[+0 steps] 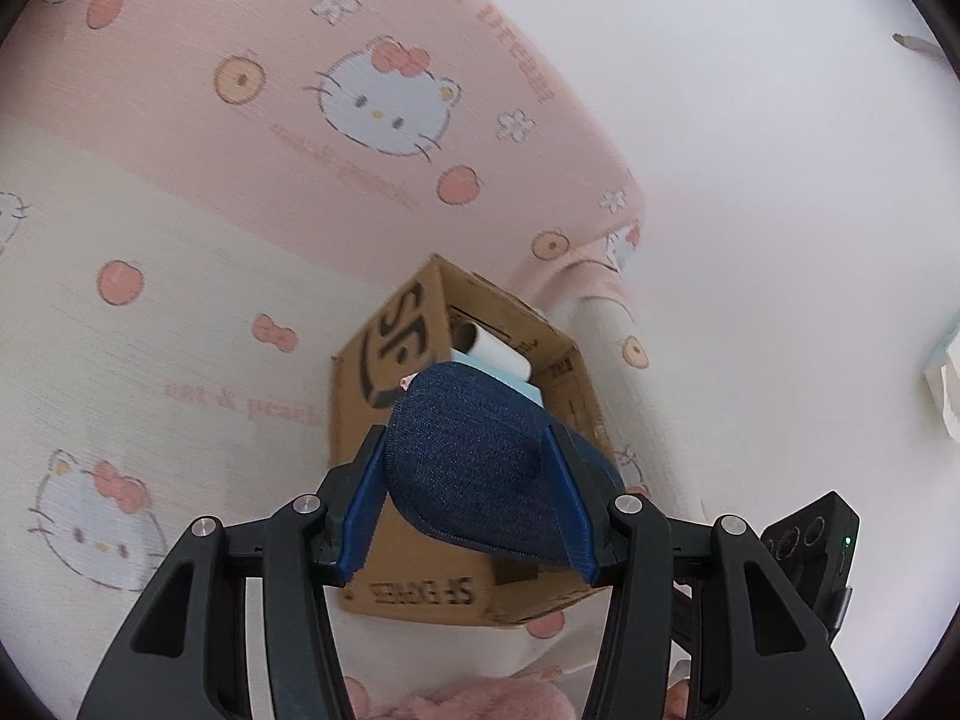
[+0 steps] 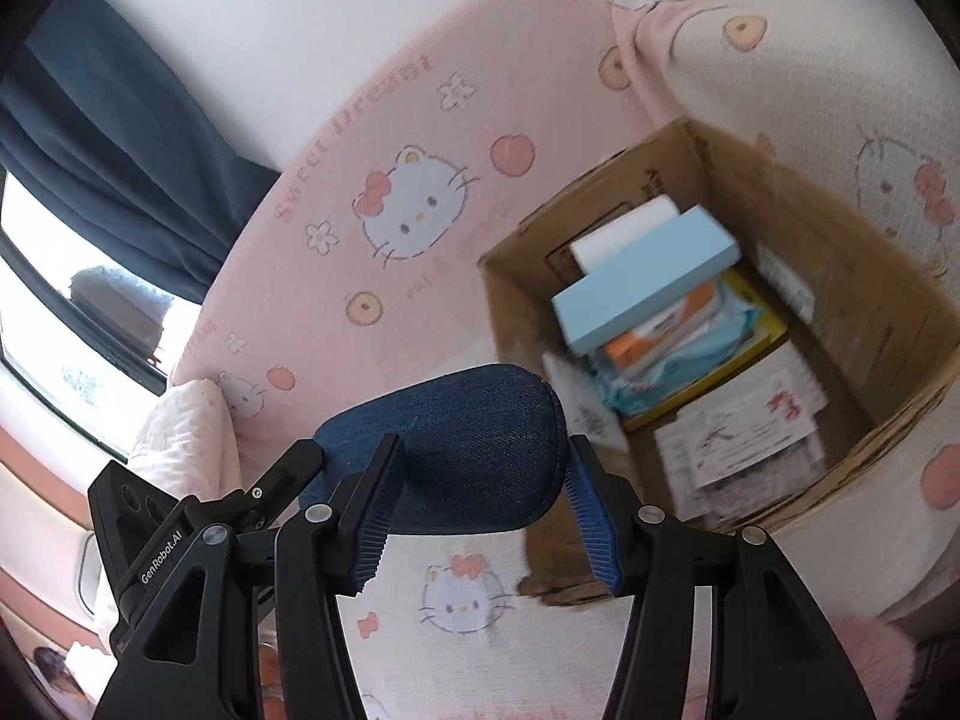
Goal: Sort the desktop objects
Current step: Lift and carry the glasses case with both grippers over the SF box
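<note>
The left hand-held gripper and the right hand-held gripper each clamp one end of a dark blue denim case, held in the air beside an open cardboard box. Inside the box lie a light blue box, packets and papers. The box stands on a pink cartoon-cat bedsheet.

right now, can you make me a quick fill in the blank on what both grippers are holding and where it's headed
Both grippers, left gripper and right gripper, clamp one denim case coloured dark ____.
The cardboard box stands with its top ____.
Topmost inside the box lies a light ____ flat box.
The bedding is printed with cartoon ____ faces.

Missing words: blue; open; blue; cat
</note>
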`<state>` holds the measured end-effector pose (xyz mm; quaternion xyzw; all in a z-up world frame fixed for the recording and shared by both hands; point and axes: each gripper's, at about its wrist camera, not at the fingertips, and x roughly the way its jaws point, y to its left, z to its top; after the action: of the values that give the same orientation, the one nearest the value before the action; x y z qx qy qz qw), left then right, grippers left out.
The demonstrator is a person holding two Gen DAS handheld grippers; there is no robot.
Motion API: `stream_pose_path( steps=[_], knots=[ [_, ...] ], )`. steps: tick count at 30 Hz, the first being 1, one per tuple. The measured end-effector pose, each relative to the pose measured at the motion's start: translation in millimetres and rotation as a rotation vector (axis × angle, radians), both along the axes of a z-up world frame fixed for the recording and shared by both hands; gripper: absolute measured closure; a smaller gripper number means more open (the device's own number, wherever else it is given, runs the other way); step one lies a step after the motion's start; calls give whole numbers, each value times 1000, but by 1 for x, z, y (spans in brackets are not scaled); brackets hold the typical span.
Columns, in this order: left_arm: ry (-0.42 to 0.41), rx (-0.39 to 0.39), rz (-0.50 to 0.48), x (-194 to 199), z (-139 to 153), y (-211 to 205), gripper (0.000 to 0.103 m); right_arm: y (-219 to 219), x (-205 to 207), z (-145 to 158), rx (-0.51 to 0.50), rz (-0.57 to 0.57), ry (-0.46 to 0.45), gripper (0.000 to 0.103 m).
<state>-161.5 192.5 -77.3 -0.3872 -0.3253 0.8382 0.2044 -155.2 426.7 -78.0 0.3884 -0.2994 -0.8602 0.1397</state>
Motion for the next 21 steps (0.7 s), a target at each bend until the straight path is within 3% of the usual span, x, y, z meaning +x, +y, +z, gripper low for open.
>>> stream_pose_path(
  steps=[16, 19, 21],
  knots=[
    [-124, 27, -68, -36, -31, 110, 47, 113, -36, -11, 68, -31, -84, 51],
    [-156, 11, -69, -40, -42, 122, 47, 120, -39, -18, 91, -23, -93, 51],
    [-137, -44, -64, -39, -42, 131, 46, 125, -42, -22, 107, -17, -98, 51]
  ],
)
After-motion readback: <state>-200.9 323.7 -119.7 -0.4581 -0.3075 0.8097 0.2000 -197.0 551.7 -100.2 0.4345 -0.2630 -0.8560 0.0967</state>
